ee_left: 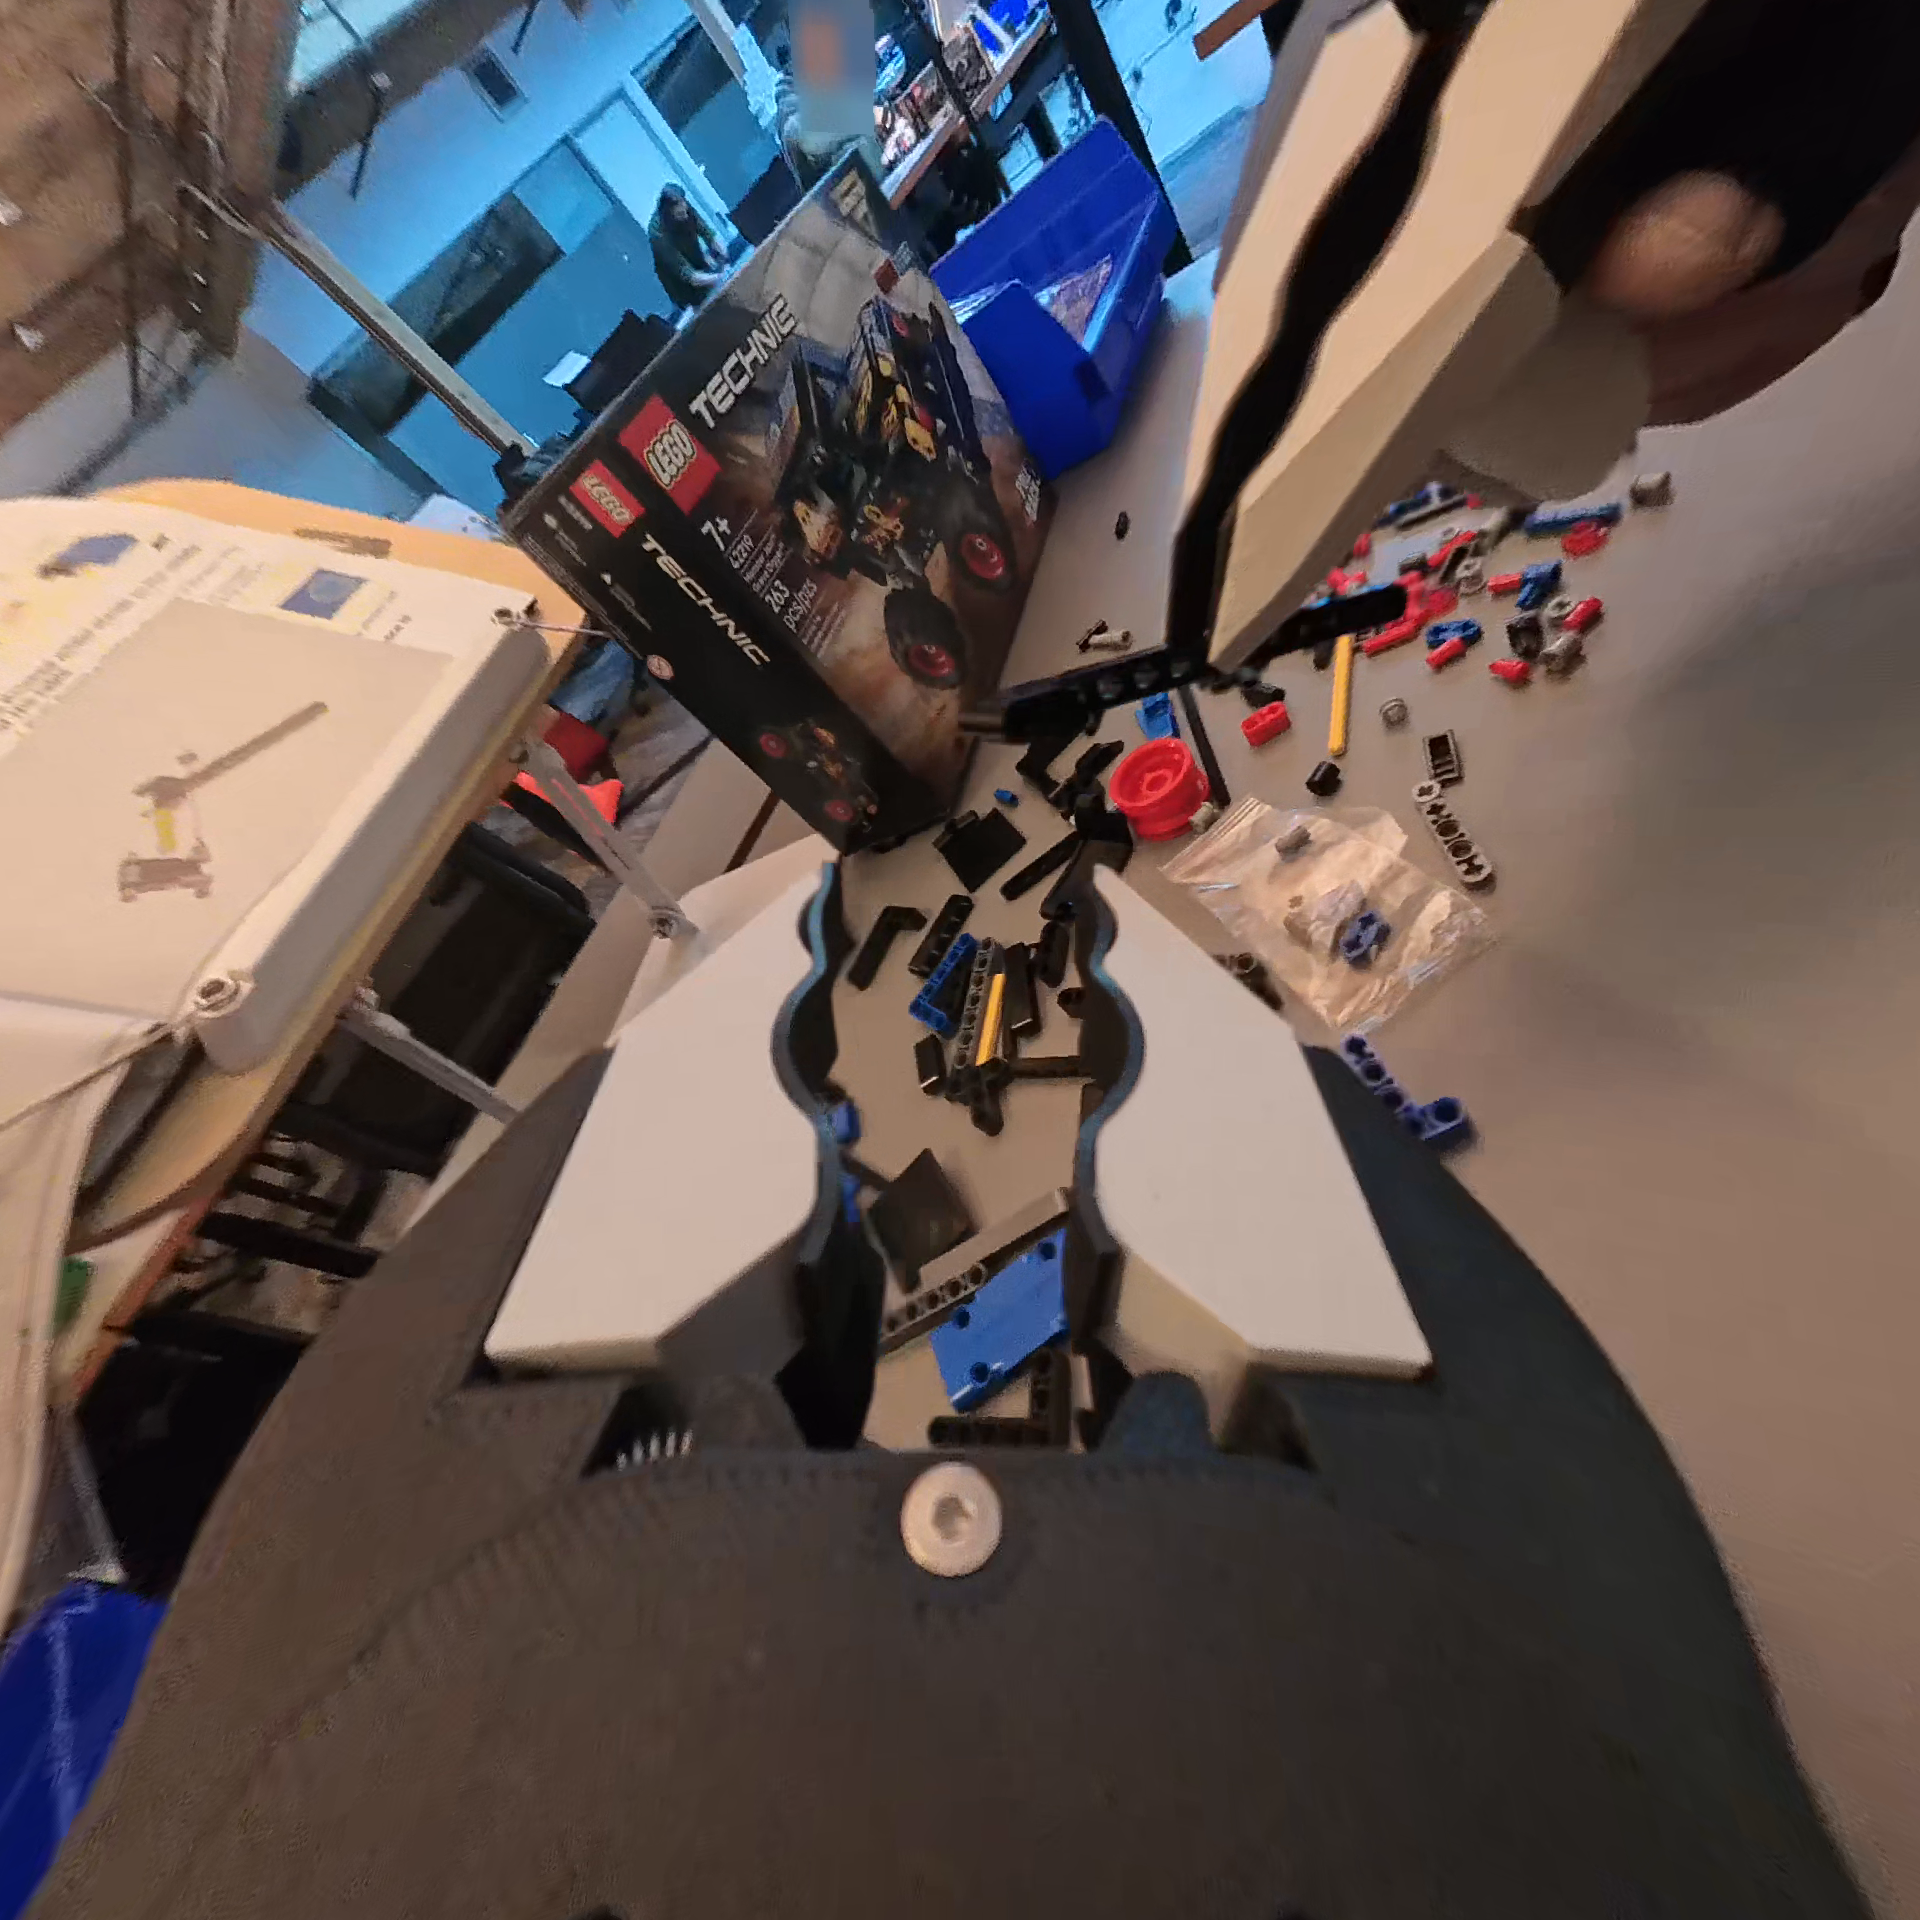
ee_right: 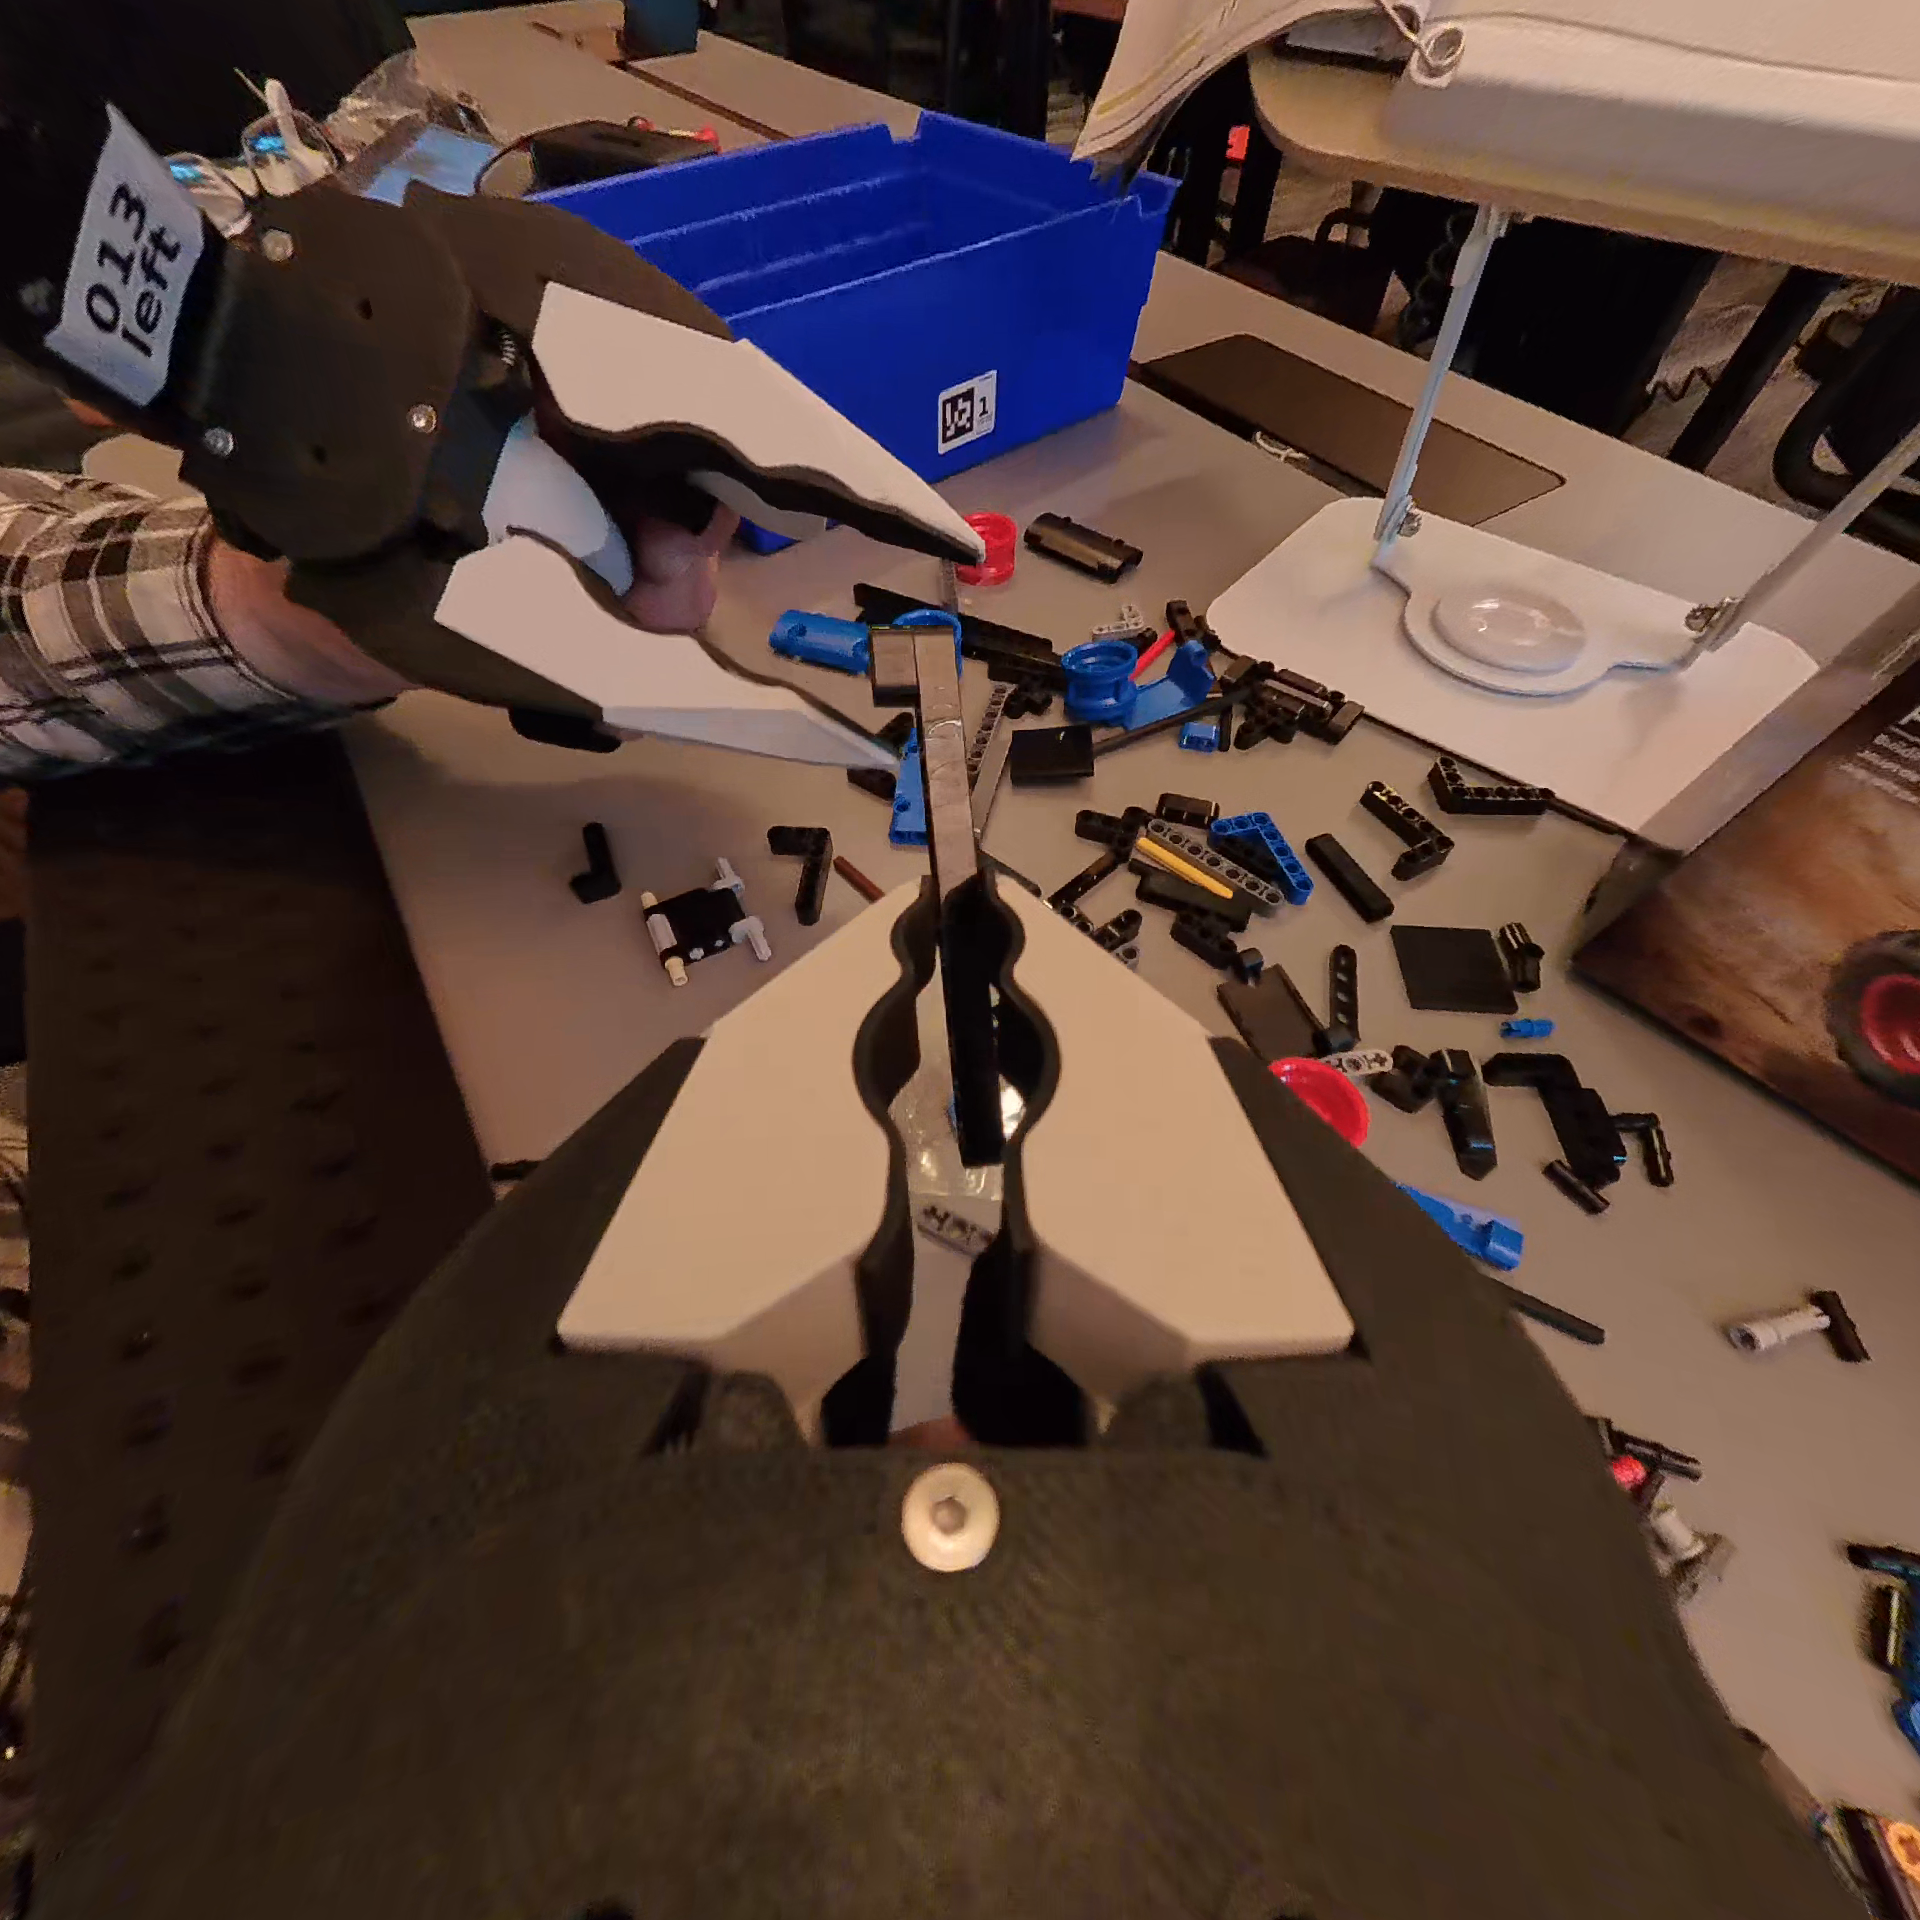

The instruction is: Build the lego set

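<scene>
Running up the centre of the right wrist view, a long black beam (ee_right: 951,821) is clamped between the closed fingers of the right gripper (ee_right: 961,894), its far end raised above the table (ee_right: 582,977). In the upper left of that frame the left gripper (ee_right: 935,655) is seen with its fingers spread wide and nothing held, its tips lying on either side of the beam's far end. Below, loose black, blue and red pieces (ee_right: 1226,862) are scattered across the table. A blue bin (ee_right: 914,281) is set at the upper centre, and the set's box (ee_left: 790,561) is seen standing upright at the centre of the left wrist view.
</scene>
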